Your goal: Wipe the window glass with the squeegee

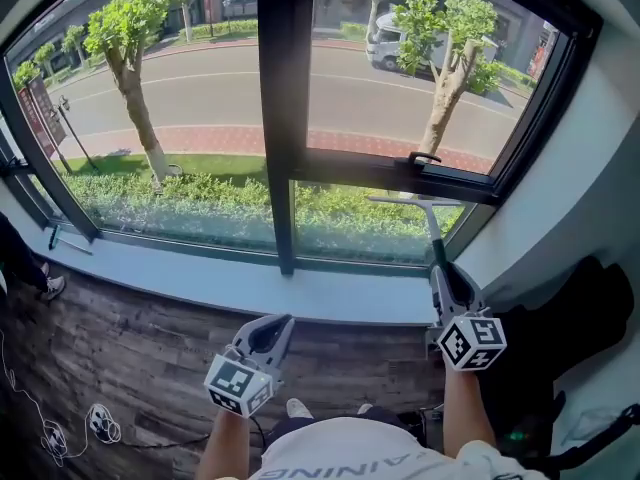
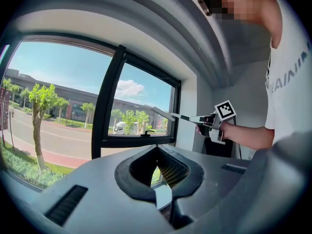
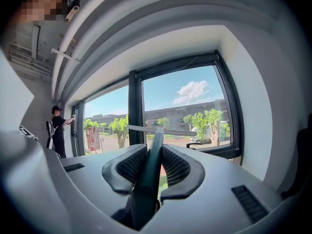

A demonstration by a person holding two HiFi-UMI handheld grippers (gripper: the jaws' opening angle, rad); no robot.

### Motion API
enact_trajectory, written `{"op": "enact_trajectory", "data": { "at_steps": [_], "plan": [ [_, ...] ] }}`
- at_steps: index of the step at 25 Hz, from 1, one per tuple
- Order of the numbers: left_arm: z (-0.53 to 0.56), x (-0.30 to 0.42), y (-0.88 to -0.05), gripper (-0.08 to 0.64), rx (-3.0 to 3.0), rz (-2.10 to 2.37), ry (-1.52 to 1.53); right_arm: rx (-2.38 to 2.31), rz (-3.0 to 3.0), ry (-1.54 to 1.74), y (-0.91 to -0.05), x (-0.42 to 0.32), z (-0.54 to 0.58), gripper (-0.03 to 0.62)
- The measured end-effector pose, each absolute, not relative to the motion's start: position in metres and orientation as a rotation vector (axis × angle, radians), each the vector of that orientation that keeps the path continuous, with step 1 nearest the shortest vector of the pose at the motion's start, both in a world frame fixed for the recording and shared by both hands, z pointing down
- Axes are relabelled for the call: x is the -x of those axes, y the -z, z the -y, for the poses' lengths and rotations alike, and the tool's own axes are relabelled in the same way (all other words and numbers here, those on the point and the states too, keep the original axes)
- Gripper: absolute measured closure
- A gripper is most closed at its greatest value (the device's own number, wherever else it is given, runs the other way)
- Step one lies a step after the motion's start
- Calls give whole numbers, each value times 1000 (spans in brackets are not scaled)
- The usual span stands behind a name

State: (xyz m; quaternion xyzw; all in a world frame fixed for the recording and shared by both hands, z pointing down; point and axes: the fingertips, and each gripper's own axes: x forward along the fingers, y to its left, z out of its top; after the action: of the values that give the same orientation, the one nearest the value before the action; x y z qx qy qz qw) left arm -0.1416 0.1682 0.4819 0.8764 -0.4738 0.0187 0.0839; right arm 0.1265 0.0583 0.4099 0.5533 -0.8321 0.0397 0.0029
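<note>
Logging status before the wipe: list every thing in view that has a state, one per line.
right gripper, shut on the squeegee by its handle.
squeegee, held with blade up by the lower right pane; contact with the glass unclear.
left gripper, shut, empty, held low.
window, looks closed.

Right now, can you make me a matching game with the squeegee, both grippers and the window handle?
1 squeegee
2 left gripper
3 right gripper
4 window handle

A shut, nothing inside
B on the dark frame
C gripping a long stick
D blade up by the lower right pane

Pairs: 1-D, 2-A, 3-C, 4-B.
</note>
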Motion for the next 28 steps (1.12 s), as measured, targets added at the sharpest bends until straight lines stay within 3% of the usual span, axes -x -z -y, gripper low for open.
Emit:
{"op": "enact_trajectory", "data": {
  "at_steps": [15,28],
  "plan": [
    [-181,-71,-451,545,-2664,1426,-136,-1786,2632,-172,-411,-345,-108,494],
    [-172,-95,-425,545,-2770,1380,-133,-1886,2550,-36,-399,-372,-132,494]
  ]
}}
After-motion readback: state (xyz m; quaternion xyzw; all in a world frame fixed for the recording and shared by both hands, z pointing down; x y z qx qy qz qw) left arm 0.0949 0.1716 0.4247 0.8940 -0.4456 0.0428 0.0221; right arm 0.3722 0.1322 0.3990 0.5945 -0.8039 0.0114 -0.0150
